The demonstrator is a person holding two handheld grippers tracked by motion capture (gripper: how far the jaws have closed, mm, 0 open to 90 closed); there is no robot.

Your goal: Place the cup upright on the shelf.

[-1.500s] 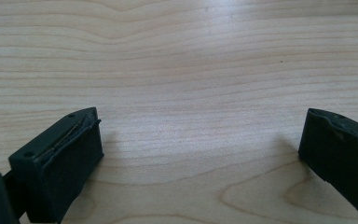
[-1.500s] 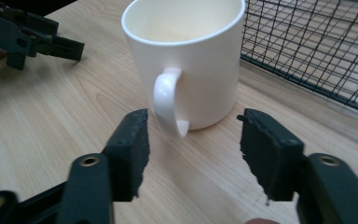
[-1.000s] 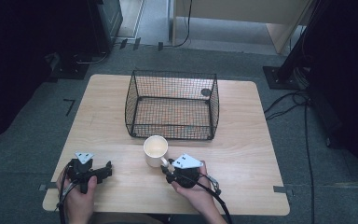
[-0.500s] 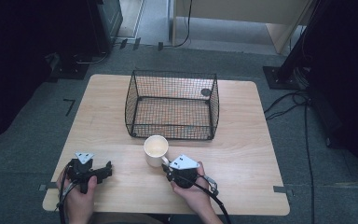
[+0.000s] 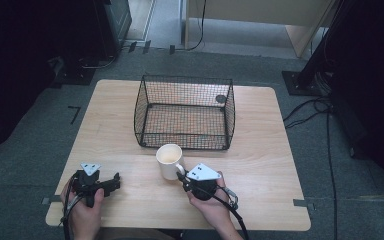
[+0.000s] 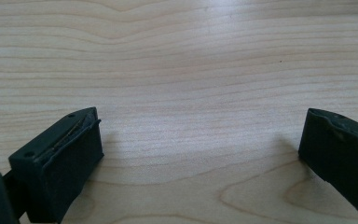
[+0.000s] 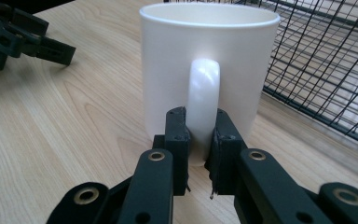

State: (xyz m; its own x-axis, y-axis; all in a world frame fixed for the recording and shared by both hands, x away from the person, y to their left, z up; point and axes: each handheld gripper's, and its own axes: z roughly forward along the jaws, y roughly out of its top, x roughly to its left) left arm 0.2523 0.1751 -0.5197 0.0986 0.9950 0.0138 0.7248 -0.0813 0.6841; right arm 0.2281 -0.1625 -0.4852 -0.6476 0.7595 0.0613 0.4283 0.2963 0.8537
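High view: wooden table (image 5: 260, 150), pale grain, rounded corners, dark floor on all sides. Black wire basket (image 5: 185, 112) stands on the far half, open-topped, roughly centred. Bare wood runs wide to its left and right, and a broad strip lies along the near edge.

White mug (image 5: 169, 161): plain, glossy, cylindrical, upright, with an open mouth. It sits just in front of the basket's near wall, close to it but apart. Its handle faces the person.

Right gripper (image 7: 199, 140) has just been closing; its jaws now pinch the lower part of the handle from both sides, pads pressed on it. Mug base rests on the table.

Left gripper (image 5: 111, 181) rests near the table's front left corner, well apart from the mug. Left gripper view: jaws wide, bare wood between them.
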